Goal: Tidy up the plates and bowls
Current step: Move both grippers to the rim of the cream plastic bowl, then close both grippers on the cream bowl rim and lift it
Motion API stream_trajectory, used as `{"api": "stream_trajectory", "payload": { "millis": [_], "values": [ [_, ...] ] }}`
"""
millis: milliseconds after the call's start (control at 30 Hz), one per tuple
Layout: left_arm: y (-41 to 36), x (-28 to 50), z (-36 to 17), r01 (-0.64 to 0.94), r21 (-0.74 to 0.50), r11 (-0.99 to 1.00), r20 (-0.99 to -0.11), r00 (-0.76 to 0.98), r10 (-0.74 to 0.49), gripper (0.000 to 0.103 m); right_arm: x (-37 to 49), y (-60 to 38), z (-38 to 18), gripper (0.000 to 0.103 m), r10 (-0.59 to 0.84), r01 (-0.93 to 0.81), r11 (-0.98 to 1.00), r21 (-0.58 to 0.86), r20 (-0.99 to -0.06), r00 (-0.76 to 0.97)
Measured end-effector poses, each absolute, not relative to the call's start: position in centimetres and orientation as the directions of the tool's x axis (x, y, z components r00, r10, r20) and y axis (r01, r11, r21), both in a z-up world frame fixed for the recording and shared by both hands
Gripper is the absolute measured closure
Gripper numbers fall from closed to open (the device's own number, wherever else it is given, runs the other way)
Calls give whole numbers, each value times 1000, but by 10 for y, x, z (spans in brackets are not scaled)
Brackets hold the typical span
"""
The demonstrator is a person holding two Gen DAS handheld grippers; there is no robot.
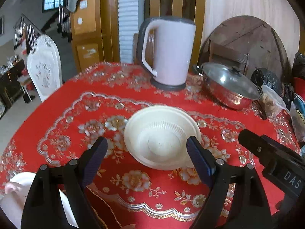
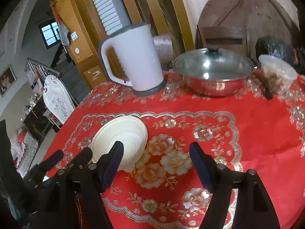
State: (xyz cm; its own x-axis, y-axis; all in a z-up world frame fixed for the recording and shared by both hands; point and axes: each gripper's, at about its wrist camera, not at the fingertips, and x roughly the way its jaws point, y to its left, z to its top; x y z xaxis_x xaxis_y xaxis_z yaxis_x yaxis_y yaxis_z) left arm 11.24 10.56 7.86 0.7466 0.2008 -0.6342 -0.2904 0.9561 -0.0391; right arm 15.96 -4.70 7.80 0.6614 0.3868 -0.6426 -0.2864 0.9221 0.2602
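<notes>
A lived-in home, seen from the dining table.

I am looking across a table (image 1: 57, 114) under a red cloth with gold and silver flowers, the kind laid in a family dining room. A white kettle (image 1: 169, 51) on its base and a steel pot (image 2: 213, 72) with a glass lid stand at the far edge, with a tub of food (image 2: 276, 74) beside the pot. A carved white chair (image 1: 44, 66) sits at the table's left. Behind I see wooden doors (image 1: 89, 19), a light switch (image 2: 74, 35), a staircase (image 2: 43, 70) with a railing and a framed picture (image 2: 7, 80) on the wall.
</notes>
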Motion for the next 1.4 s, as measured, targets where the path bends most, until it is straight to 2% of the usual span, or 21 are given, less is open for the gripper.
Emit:
{"api": "stream_trajectory", "payload": {
  "millis": [267, 367, 500, 667, 800, 900, 1000, 1067, 1100, 1133, 1167, 1200, 1233, 1300, 1400],
  "values": [
    [110, 118, 75, -293, -49, 955, -655, 731, 191, 18, 164, -45, 73, 27, 405, -290, 914, 282, -656, 637],
    [119, 130, 65, -297, -110, 949, -717, 684, 131, 18, 176, -46, 62, 27, 422, -273, 907, 322, -676, 605],
    [137, 150, 46, -340, -186, 922, -794, 604, 63, 18, 201, -47, 40, 27, 501, -239, 863, 445, -700, 509],
    [150, 161, 27, -394, -261, 881, -841, 542, -7, 18, 220, -35, 20, 27, 546, -229, 836, 499, -707, 449],
    [159, 165, 20, -443, -281, 852, -852, 524, -8, 18, 232, -26, 7, 27, 573, -216, 817, 535, -712, 405],
    [166, 172, 10, -464, -322, 825, -861, 505, -52, 18, 242, -17, 0, 28, 589, -215, 806, 551, -713, 381],
    [170, 176, 3, -478, -330, 814, -870, 488, -66, 18, 248, -4, -4, 43, 588, -231, 808, 542, -721, 365],
    [171, 177, -2, -478, -319, 818, -876, 477, -63, 18, 251, 2, -7, 64, 589, -234, 808, 541, -727, 354],
    [171, 178, -4, -471, -330, 818, -877, 474, -80, 18, 251, 6, -9, 71, 583, -238, 812, 533, -734, 348],
    [171, 178, -5, -467, -337, 817, -878, 471, -93, 20, 251, 8, -10, 83, 579, -244, 816, 525, -738, 347],
    [169, 178, -6, -461, -336, 821, -880, 465, -99, 35, 250, 9, -11, 86, 571, -248, 821, 515, -743, 347],
    [166, 178, -6, -452, -322, 831, -884, 458, -93, 57, 248, 10, -11, 87, 568, -256, 823, 507, -745, 351],
    [163, 179, -5, -445, -314, 839, -886, 454, -91, 64, 244, 10, -10, 87, 559, -267, 829, 492, -747, 360],
    [156, 176, -4, -420, -303, 855, -887, 453, -92, 70, 235, 9, -6, 87, 542, -291, 839, 459, -753, 374],
    [143, 166, 3, -385, -285, 878, -881, 467, -82, 71, 222, 1, 3, 87, 520, -313, 852, 421, -753, 403]
  ]
}}
